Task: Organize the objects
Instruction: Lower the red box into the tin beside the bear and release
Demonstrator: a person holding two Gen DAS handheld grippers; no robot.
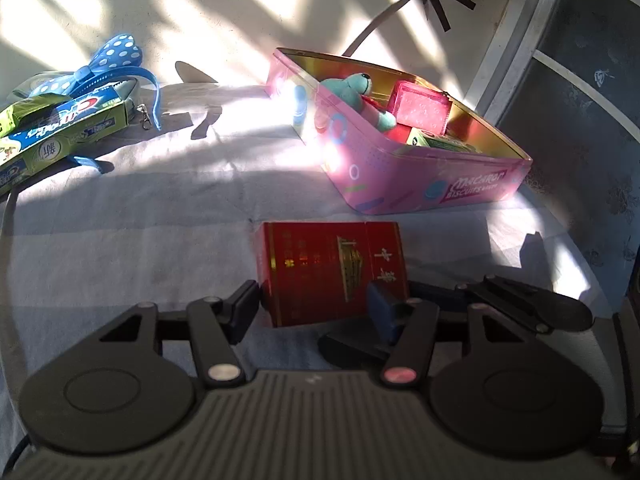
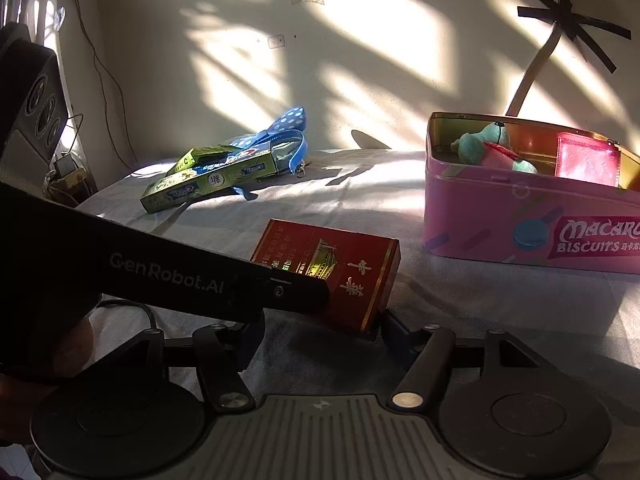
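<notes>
A red cigarette pack (image 1: 328,268) lies flat on the cloth-covered table (image 1: 140,240). My left gripper (image 1: 312,308) stands open around its near end. The left pad (image 1: 246,308) sits just beside the pack's edge and the right fingertip (image 1: 382,306) overlaps its near corner. In the right wrist view the pack (image 2: 348,272) lies just ahead of my open right gripper (image 2: 320,334), its near corner by the right finger. The left gripper's arm (image 2: 180,276) crosses from the left over the pack. Further back, an open pink biscuit tin (image 1: 400,176) (image 2: 480,216) holds a teal plush toy (image 2: 480,144) and a pink pouch (image 2: 588,160).
Green toothpaste boxes (image 1: 60,128) (image 2: 208,184) and a blue polka-dot bow with a strap (image 1: 116,56) (image 2: 288,124) lie at the far left. A small green box (image 1: 440,142) sits in the tin. The table ends at the right (image 1: 560,216). A speaker (image 2: 36,92) stands far left.
</notes>
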